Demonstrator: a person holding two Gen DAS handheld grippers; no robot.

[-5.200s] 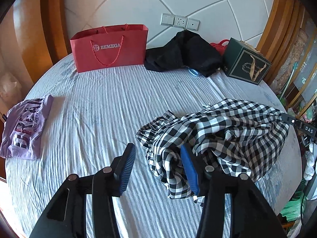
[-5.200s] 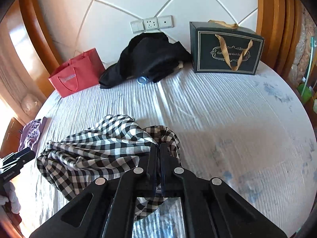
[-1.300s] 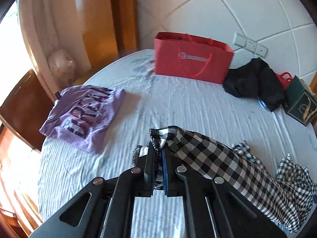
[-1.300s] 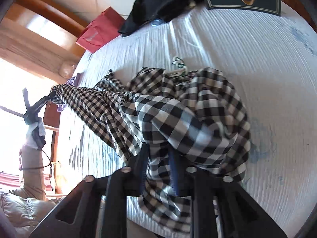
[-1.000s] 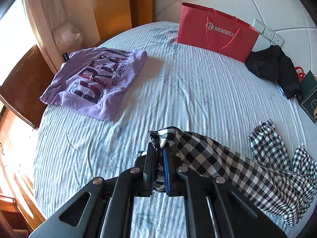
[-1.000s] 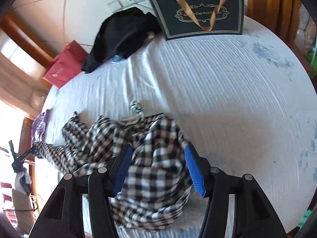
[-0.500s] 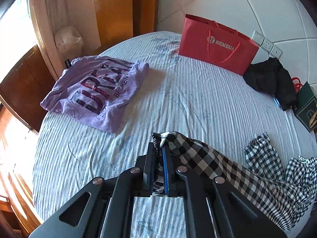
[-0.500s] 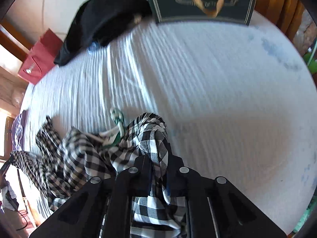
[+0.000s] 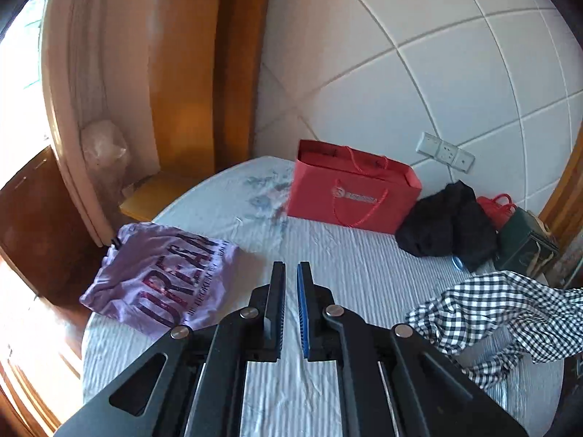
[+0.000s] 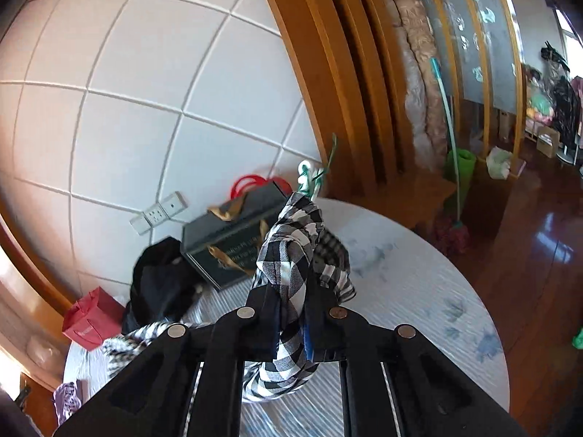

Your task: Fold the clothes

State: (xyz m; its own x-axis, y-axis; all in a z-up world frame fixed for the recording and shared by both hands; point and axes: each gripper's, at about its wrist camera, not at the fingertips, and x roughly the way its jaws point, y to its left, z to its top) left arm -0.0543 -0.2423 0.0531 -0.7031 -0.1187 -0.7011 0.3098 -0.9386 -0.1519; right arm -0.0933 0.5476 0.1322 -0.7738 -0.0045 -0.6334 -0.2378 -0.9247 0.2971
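A black-and-white checked garment [image 9: 503, 306] hangs lifted over the right side of the bed [image 9: 364, 266] in the left wrist view. My left gripper [image 9: 290, 267] is above the sheet, its fingers nearly together with nothing between them and bare sheet showing through the slit. In the right wrist view my right gripper [image 10: 291, 291] is shut on a bunched fold of the checked garment [image 10: 288, 255]. The fold stands up over the fingers and hides their tips. The rest of the cloth trails down to the left, toward the bed [image 10: 419, 291].
A purple printed T-shirt [image 9: 164, 280] lies at the bed's left edge. Along the padded wall stand a red paper bag [image 9: 349, 189], a black garment heap [image 9: 448, 225] and a dark green gift bag [image 10: 226, 244]. Past the bed's right side are wooden panels and a mop [image 10: 448, 138].
The checked cloth has left my left gripper's fingers, and that gripper has risen and tipped up. My right gripper closed on the garment and lifted it high off the bed.
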